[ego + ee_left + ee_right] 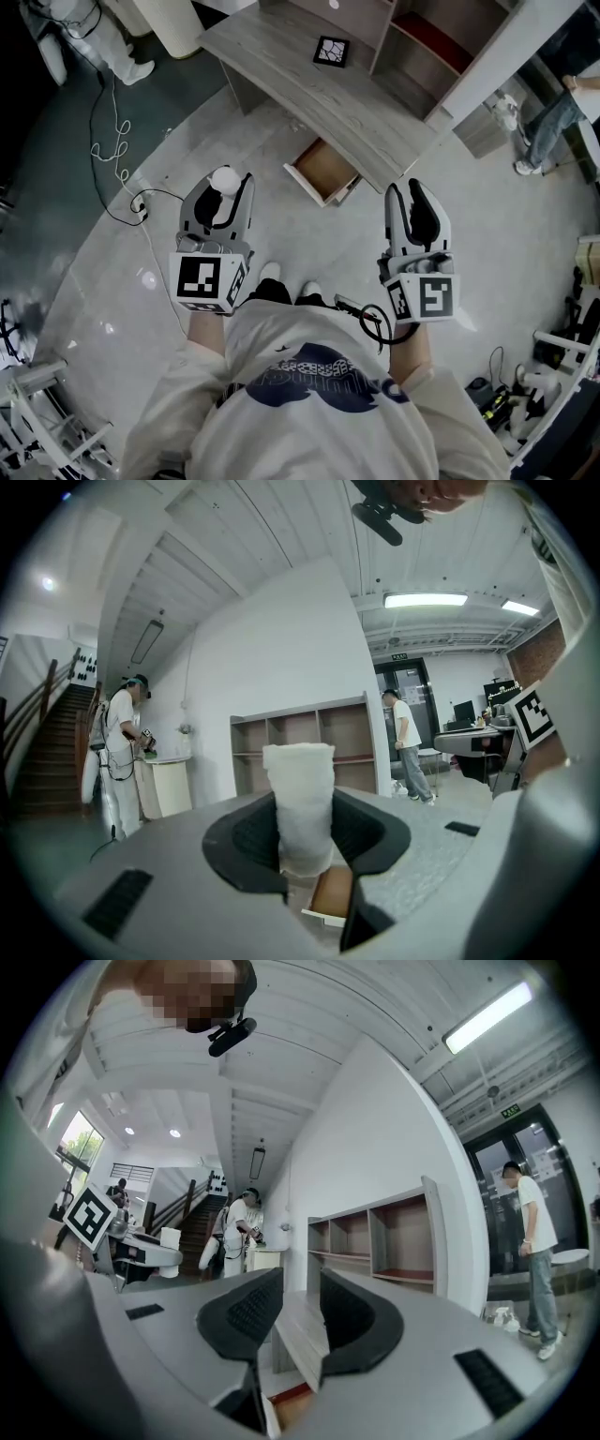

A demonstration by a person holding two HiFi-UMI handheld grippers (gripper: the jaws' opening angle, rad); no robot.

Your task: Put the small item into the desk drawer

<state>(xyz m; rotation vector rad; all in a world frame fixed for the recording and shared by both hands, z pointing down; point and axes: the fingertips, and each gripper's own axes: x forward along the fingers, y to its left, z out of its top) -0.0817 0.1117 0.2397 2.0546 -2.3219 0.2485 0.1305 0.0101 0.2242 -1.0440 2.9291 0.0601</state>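
The left gripper has its jaws closed on the small item, a white soft-looking roll. It stands upright between the pads and pokes out above them in the left gripper view. The right gripper is beside it with its jaws apart and nothing between them. Both grippers are held in the air in front of the desk. The drawer is pulled open under the desk's near edge, just beyond the jaws and between the two grippers.

No lettering anywhere is clear enough to read
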